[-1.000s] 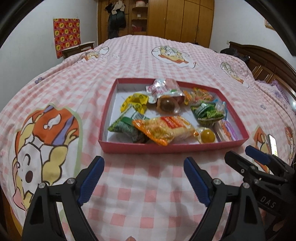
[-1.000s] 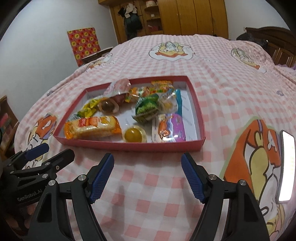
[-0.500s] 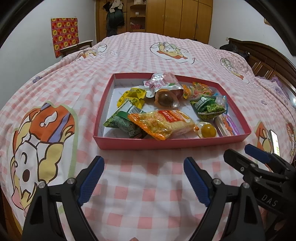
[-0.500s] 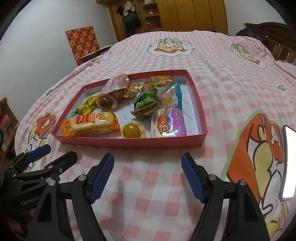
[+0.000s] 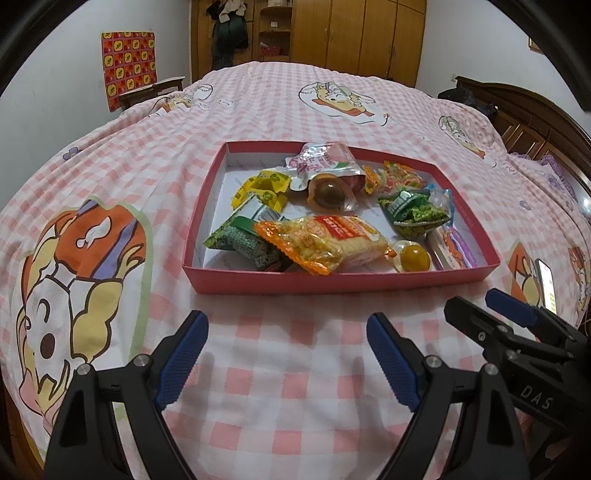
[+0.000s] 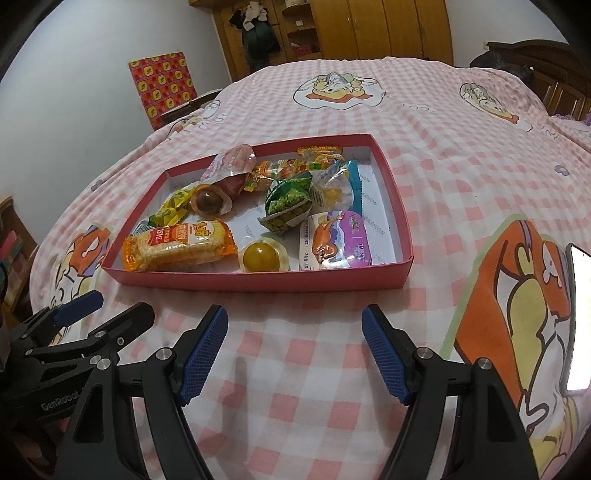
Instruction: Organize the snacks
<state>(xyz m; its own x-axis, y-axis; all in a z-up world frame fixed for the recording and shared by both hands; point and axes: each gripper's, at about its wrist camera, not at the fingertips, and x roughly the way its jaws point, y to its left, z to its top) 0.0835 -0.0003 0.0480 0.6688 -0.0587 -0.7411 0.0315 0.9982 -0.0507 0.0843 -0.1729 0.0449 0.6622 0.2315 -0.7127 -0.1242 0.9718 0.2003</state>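
Observation:
A shallow red tray lies on the pink checked bedspread and holds several wrapped snacks. Among them are an orange cracker pack, a yellow jelly cup, a green pea bag, a brown jelly cup and a purple packet. My left gripper hangs open just short of the tray's near wall, empty. My right gripper is open and empty too, in front of the tray. Each gripper shows at the edge of the other's view.
A lit phone lies on the bedspread to the right of the tray. A wooden headboard runs along the right side. Wardrobes and a small table stand beyond the bed's far end.
Both grippers have moved forward toward the tray, which now looks larger and closer in each view. Both stayed open throughout.

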